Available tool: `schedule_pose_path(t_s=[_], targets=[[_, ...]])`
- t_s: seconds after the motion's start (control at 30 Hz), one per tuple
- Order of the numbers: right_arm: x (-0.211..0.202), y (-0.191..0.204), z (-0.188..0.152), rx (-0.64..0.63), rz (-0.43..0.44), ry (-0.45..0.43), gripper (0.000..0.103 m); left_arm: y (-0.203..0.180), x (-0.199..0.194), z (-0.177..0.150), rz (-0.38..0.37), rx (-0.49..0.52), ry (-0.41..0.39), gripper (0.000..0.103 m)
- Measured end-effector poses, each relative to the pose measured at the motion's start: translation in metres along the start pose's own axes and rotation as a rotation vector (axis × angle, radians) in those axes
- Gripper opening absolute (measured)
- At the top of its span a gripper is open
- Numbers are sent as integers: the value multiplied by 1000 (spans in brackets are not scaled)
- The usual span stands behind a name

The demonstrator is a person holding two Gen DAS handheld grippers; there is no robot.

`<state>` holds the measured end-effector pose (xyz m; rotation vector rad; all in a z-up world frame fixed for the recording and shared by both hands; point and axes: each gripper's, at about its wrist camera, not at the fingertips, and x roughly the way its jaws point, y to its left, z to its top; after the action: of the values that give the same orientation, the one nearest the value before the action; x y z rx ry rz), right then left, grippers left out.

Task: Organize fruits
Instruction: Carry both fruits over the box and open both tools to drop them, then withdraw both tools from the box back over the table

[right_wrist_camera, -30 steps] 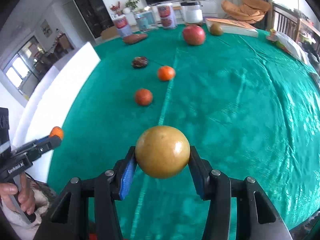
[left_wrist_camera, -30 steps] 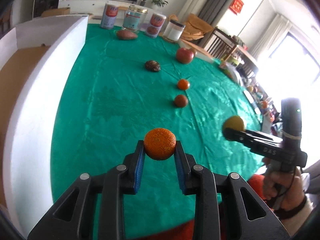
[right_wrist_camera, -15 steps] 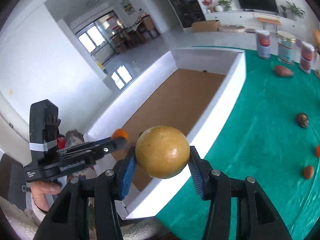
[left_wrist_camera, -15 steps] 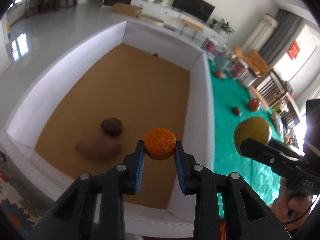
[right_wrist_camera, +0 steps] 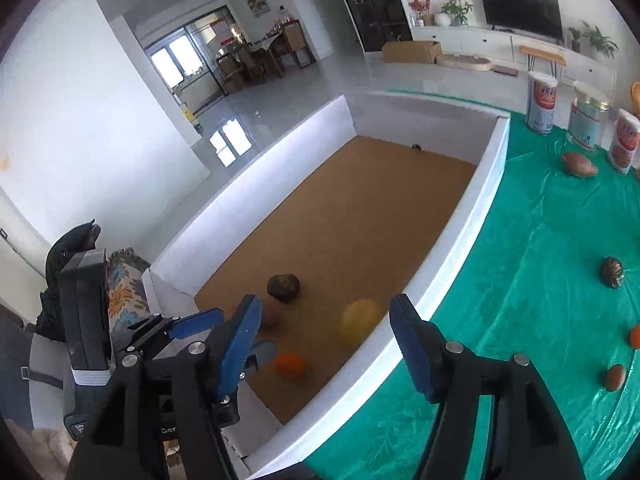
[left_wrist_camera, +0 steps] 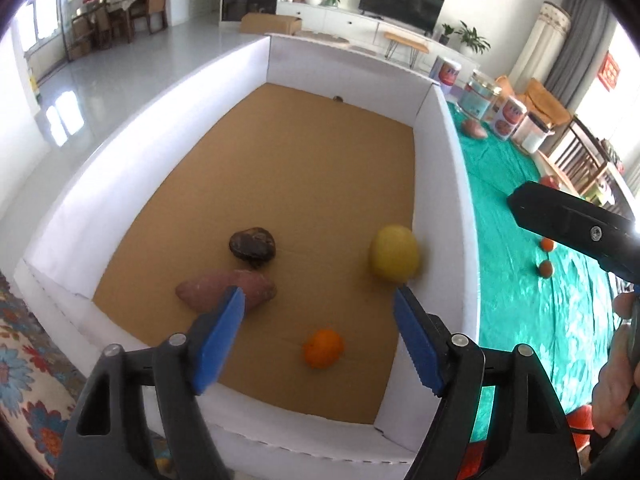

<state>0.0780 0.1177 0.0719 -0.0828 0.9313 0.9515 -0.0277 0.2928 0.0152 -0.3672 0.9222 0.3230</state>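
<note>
Released, orange (left_wrist_camera: 323,347) and yellow fruit (left_wrist_camera: 394,254) lie in box (left_wrist_camera: 440,184) below both opening, empty grippers

In the white-walled box (left_wrist_camera: 444,184), a small orange (left_wrist_camera: 323,347) lies by the near wall, a yellow fruit (left_wrist_camera: 394,254) near the right wall.

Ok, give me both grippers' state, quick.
Left gripper: jaws opening, empty; orange lies in the box.
Right gripper: jaws opening, empty; yellow fruit in the box.
</note>
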Motion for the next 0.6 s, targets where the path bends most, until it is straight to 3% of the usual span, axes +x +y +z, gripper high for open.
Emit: schedule_pose_path(t_s=[0.1, 0.2, 0.4, 0.6], targets=[[-29, -30, -27, 16, -96, -71, 81, -25, -9, -1, -56, 52, -36, 84], [-54, -86, -72, 86, -233, -114, 87, -70, -13, -8, -135, 161, -49, 87], [-95, -216, -183, 343, -567, -98, 88, -178, 5, -38, -288, 388, 23, 93], [-147, -274, -248, 509, -725, -190, 88, -251, 63, -56, -214, 495, -14, 93]])
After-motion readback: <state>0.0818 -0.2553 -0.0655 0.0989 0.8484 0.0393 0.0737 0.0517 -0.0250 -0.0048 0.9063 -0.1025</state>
